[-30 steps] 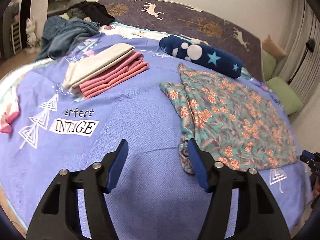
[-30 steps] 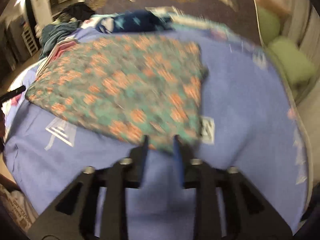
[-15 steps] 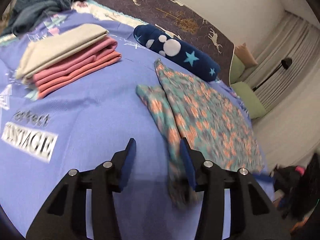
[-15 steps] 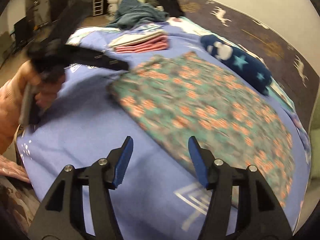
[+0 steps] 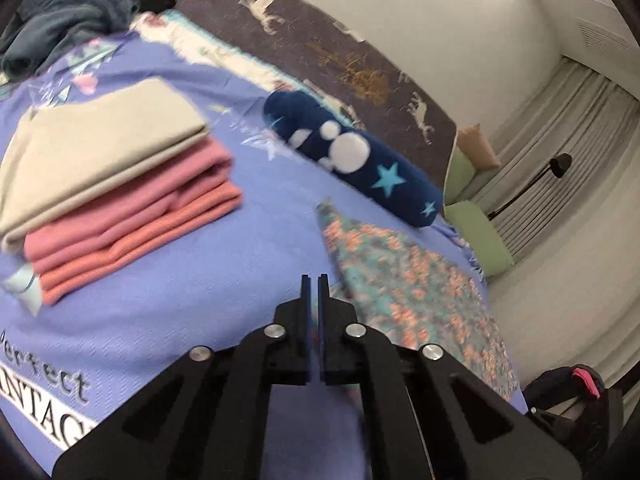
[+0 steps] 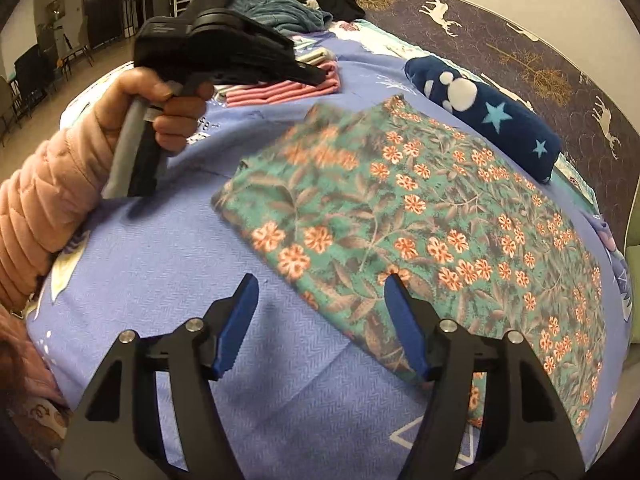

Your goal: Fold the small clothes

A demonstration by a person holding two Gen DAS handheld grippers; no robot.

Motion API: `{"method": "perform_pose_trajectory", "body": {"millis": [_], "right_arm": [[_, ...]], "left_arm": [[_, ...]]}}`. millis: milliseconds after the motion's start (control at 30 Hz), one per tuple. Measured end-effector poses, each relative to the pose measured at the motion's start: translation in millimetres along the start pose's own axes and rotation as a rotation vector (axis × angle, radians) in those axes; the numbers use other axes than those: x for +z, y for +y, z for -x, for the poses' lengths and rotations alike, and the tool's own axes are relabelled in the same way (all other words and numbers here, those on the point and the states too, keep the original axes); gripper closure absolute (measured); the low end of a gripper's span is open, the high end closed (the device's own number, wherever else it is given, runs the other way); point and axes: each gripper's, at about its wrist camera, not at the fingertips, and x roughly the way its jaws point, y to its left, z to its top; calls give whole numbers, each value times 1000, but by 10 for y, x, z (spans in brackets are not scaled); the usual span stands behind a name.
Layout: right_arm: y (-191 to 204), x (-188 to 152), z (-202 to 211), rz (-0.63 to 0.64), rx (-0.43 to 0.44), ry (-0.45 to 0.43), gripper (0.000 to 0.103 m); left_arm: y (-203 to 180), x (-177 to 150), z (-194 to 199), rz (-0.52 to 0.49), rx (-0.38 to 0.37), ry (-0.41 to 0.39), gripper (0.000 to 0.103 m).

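Floral cloth lies spread flat on the bed, teal with orange blossoms, its near corner pointing toward the right gripper. That gripper's blue-padded jaws are opening wide; the cloth's near edge sits in the gap between them, yet neither pad presses on it. One pad hovers over bare bedspread, the other over the printed fabric.

Over in the left wrist view, the left gripper has its jaws clamped together, only a thin slit showing, and nothing is caught in them. Its tips sit just beside the cloth's left edge, which looks blurred here. From the right wrist view, a hand in a peach quilted sleeve grips that left gripper's handle, raised above the bedspread to the left of the cloth.

Beyond the cloth, a navy rolled blanket with white dots and blue stars lies across the bed. Further left, a neat folded stack rests on the bedspread: beige on top, pink and coral beneath. Behind it all, a dark headboard cover with deer and trees, and a heap of blue-grey clothes at the far corner.
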Motion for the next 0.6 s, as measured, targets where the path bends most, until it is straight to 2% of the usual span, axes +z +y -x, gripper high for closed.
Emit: {"method": "perform_pose_trajectory", "body": {"millis": [33, 67, 100, 133, 233, 267, 367, 400, 467, 533, 567, 600], "right_arm": [[6, 11, -42, 7, -3, 6, 36], [39, 23, -89, 18, -5, 14, 36], [85, 38, -134, 30, 0, 19, 36], [106, 48, -159, 38, 3, 21, 36], [251, 93, -220, 89, -37, 6, 35], [283, 111, -242, 99, -52, 1, 35], [346, 181, -324, 109, -88, -12, 35], [372, 214, -357, 113, -105, -21, 35], [415, 266, -409, 129, -138, -42, 36], [505, 319, -482, 179, -185, -82, 42], [545, 335, -519, 210, -196, -97, 59], [601, 347, -559, 248, -203, -105, 84]], "left_arm": [[56, -20, 17, 23, 4, 7, 97], [109, -40, 33, 45, 0, 12, 86], [151, -72, 57, 68, -18, 23, 69], [171, -102, 88, 80, -36, 33, 62], [116, -185, 94, 65, -119, 82, 56], [80, -208, 72, 56, -139, 101, 50], [-16, -281, -130, 62, -250, 205, 45], [-52, -294, -253, 65, -261, 239, 45], [-177, -228, -384, -1, -235, 225, 45], [-227, -152, -494, -8, -221, 232, 47], [-238, -94, -556, -3, -210, 229, 61], [-231, -31, -627, 10, -174, 220, 97]]}}
